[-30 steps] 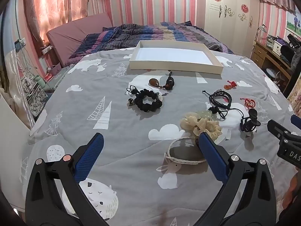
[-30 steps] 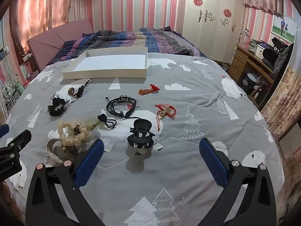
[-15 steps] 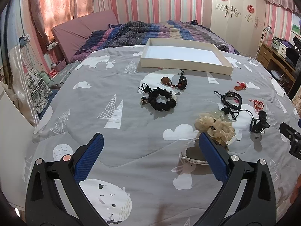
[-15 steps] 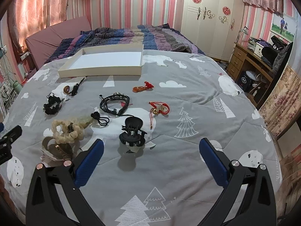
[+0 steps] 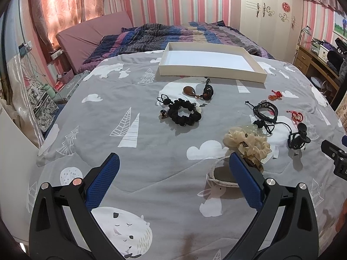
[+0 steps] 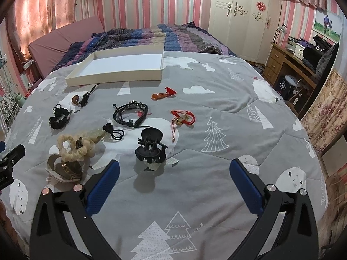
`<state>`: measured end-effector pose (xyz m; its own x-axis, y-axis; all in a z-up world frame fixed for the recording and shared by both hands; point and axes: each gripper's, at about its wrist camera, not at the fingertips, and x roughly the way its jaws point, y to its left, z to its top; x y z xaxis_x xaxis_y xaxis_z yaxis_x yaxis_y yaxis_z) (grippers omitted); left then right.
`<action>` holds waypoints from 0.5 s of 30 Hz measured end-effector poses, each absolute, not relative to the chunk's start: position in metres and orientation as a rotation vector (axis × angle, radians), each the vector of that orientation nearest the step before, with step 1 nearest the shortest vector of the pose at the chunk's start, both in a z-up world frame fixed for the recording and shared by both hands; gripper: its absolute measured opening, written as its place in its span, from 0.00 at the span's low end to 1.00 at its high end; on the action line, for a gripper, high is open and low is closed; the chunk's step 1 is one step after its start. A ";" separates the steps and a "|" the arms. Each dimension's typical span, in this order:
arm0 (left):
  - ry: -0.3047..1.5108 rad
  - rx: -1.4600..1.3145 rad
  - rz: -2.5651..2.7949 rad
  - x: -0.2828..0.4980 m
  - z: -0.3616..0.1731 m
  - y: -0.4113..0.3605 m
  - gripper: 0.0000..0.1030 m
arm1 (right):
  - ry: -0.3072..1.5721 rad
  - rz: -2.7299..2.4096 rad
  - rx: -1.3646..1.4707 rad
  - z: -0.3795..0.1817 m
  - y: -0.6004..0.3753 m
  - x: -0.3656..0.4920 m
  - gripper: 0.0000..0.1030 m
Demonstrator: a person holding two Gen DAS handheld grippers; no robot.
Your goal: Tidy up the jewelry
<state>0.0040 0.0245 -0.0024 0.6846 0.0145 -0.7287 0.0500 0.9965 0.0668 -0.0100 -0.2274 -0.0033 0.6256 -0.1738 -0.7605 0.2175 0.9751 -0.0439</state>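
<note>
Jewelry lies spread on a grey bedspread in front of an empty white tray [image 5: 213, 73] [image 6: 112, 80]. A black scrunchie [image 5: 184, 114] [image 6: 58, 118], brown pendant [image 5: 189, 91], black bracelet [image 5: 265, 110] [image 6: 130, 112], cream scrunchie [image 5: 247, 140] [image 6: 74, 147], black hair claw [image 5: 299, 137] [image 6: 150, 146], red cord charm [image 6: 183, 118] and orange charm [image 6: 162, 94] lie apart. My left gripper [image 5: 173, 177] is open and empty, hovering near the cream scrunchie. My right gripper [image 6: 174, 184] is open and empty, just short of the hair claw.
A white woven band [image 5: 221, 175] [image 6: 63, 171] lies under the cream scrunchie. A bunched striped quilt [image 5: 173, 34] lies behind the tray. A desk [image 6: 290, 62] stands off the bed's right side. The bed's left edge drops to cluttered floor [image 5: 43, 99].
Both grippers have drawn back and risen slightly, so the jewelry sits farther away in both views. Both stay open and empty.
</note>
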 end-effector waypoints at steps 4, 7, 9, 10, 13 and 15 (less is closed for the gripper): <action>0.826 0.087 -0.024 0.005 -0.004 0.025 0.97 | 0.874 -0.226 0.053 -0.006 -0.227 -0.009 0.98; 0.836 0.088 -0.031 0.005 -0.007 0.025 0.97 | 0.882 -0.225 0.047 -0.010 -0.225 -0.008 0.98; 0.839 0.092 -0.036 0.005 -0.008 0.024 0.97 | 0.886 -0.222 0.046 -0.012 -0.223 -0.007 0.98; 0.840 0.095 -0.038 0.005 -0.008 0.023 0.97 | 0.887 -0.221 0.048 -0.012 -0.223 -0.007 0.98; 0.843 0.098 -0.041 0.005 -0.009 0.022 0.97 | 0.892 -0.219 0.051 -0.012 -0.222 -0.005 0.98; 0.846 0.097 -0.045 0.005 -0.009 0.021 0.97 | 0.895 -0.218 0.052 -0.012 -0.222 -0.004 0.98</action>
<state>0.0048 0.0209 -0.0092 0.6627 -0.0016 -0.7489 0.0784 0.9946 0.0673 -0.0044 -0.2216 -0.0117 0.6046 -0.1671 -0.7788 0.2103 0.9765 -0.0463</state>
